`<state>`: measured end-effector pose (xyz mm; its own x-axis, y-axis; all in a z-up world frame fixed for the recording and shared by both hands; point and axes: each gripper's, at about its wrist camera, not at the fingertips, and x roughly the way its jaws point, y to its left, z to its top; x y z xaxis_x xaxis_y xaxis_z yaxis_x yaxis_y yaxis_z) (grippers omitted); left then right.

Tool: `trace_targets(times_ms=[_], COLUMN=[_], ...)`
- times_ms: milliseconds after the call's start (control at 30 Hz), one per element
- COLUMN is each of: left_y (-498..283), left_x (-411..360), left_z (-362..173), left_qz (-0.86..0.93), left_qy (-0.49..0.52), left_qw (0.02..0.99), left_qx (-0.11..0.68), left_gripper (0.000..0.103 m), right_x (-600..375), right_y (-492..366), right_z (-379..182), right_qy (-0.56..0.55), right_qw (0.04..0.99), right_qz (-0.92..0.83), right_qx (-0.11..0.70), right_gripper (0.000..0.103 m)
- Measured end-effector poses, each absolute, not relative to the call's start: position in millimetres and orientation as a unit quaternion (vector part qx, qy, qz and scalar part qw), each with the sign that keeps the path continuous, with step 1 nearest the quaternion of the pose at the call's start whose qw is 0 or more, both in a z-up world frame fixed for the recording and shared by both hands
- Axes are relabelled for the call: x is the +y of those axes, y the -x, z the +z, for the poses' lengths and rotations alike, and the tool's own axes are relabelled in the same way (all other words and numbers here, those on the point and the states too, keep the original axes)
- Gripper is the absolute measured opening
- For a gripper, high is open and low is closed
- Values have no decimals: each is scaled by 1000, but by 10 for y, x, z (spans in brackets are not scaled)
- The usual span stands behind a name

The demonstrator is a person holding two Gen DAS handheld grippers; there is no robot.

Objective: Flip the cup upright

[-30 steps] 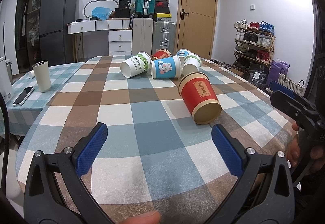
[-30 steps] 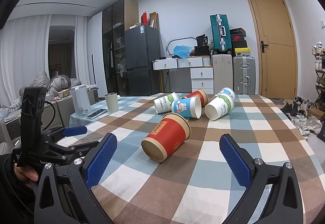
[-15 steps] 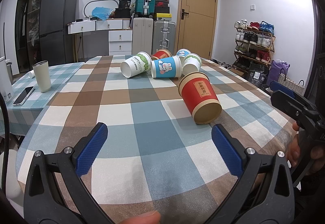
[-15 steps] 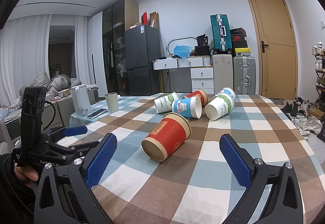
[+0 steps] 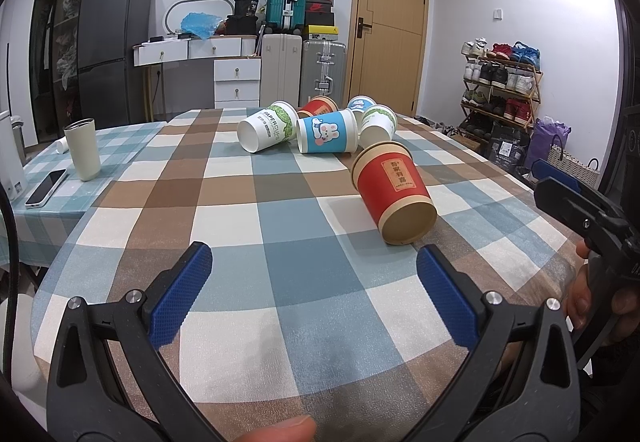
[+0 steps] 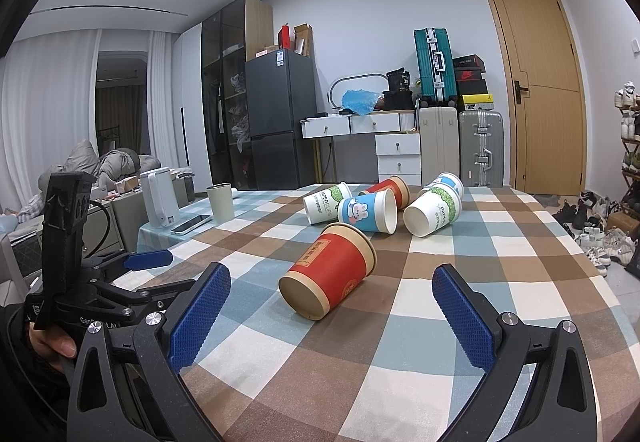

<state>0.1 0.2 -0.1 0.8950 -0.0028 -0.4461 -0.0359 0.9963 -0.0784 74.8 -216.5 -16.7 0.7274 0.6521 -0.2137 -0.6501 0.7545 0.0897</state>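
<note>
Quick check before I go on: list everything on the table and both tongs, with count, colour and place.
Red cup: 1, red with tan rims, on its side, nearest.
Other cups: 5, lying clustered at far end; two white-green, two blue, one red.
Tumbler: 1, cream, upright, left side.
Phone: 1, white-edged, flat beside tumbler.
Kettle: 1, white, left edge.
Tablecloth: 1, blue-brown-white check.
Left tongs: blue pads, open, empty.
Right tongs: blue pads, open, empty.
</note>
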Motion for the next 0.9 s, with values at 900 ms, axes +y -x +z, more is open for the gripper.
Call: trace_targets(times_ms=[900], left_y=[3], left_x=[-49], left_z=[27], left_qz=[8], left_qy=[43], left_qw=[972], left_qx=[229], left_gripper=[102], right_x=[-2156], right_y=[-809], right_z=[-152], right_qy=[-2], right_qw=[935], right_qz=[331], right_qx=[131], right_gripper=[103])
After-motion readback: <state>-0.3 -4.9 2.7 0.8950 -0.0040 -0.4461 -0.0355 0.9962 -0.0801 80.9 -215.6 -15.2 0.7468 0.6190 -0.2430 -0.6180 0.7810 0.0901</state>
